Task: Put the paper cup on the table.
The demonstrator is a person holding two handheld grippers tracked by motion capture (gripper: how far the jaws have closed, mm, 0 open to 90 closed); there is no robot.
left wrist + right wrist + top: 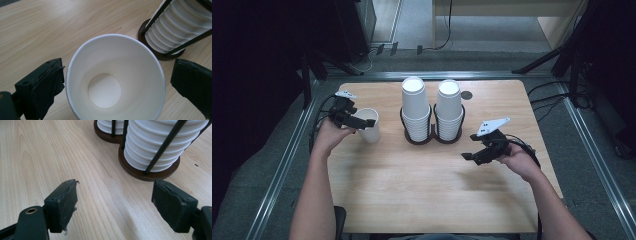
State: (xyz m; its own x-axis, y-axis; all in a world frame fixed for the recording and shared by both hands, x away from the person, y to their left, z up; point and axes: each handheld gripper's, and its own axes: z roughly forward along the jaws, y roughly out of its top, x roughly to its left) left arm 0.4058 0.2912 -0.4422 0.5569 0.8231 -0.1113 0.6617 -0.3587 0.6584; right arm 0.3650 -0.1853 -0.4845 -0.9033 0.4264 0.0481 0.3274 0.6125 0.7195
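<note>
The left tool (362, 121) hangs with jaws spread wide around a smooth white paper cup (370, 125), upright on the pale wood-grain table (422, 190), pads clear of its rim; ribbed cup stacks (415, 107) fill a dark wire holder (432, 137); the right tool (474, 155) gapes, gripping nothing.

Left of the cup holder (432, 131), the left gripper (357, 120) sits high in a raised hand, its jaws spread wide; right of and nearer than the holder, the right gripper (473, 155) hangs with jaws apart, gripping nothing
</note>
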